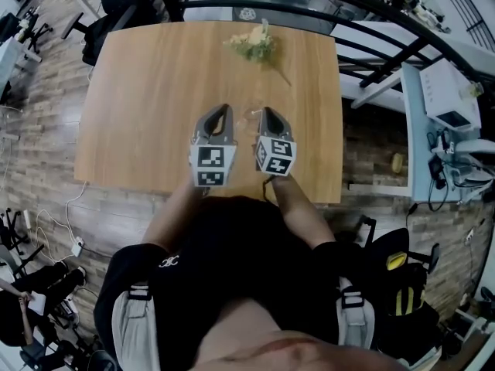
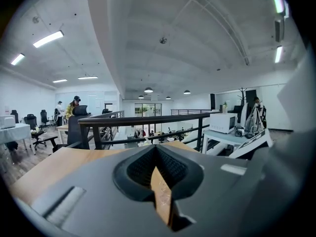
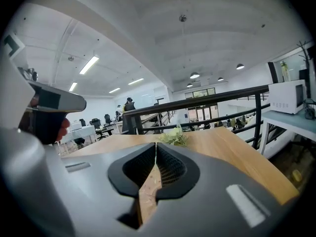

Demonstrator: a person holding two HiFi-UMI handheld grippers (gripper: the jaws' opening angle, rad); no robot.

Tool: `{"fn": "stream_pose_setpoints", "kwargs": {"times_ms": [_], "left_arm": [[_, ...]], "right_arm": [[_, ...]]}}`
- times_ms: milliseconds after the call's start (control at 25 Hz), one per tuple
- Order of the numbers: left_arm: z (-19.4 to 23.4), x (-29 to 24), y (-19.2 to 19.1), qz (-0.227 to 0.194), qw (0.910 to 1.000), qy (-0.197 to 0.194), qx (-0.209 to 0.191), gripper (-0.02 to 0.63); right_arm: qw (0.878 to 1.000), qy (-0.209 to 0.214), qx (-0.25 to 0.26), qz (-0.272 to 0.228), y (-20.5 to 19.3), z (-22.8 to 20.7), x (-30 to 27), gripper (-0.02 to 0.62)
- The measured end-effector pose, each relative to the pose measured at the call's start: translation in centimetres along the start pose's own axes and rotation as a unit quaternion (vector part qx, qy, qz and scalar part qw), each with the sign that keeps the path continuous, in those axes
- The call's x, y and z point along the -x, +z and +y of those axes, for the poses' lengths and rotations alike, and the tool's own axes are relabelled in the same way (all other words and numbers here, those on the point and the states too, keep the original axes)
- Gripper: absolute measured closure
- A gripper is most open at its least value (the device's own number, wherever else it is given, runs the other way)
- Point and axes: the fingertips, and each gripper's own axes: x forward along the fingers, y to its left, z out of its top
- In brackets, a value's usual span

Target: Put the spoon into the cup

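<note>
Both grippers hover side by side over the near half of a wooden table. My left gripper has its jaws meeting at the tips with nothing between them. My right gripper is likewise shut and empty. Between the two tips in the head view there is a faint glassy shape, possibly a clear cup; I cannot make it out for sure. No spoon shows in any view.
A small bunch of pale flowers lies at the table's far side. A black railing runs behind the table. A white desk with equipment stands to the right. Office chairs and people are far off.
</note>
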Motion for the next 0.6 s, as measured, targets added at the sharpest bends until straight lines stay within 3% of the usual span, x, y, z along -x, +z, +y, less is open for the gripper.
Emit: {"fn": "stream_pose_setpoints", "kwargs": {"times_ms": [600], "left_arm": [[0.5, 0.0, -0.4, 0.006, 1.0000, 0.003, -0.002, 0.594]], "right_arm": [[0.998, -0.015, -0.007, 0.055, -3.4, -0.7, -3.2, 0.583]]}}
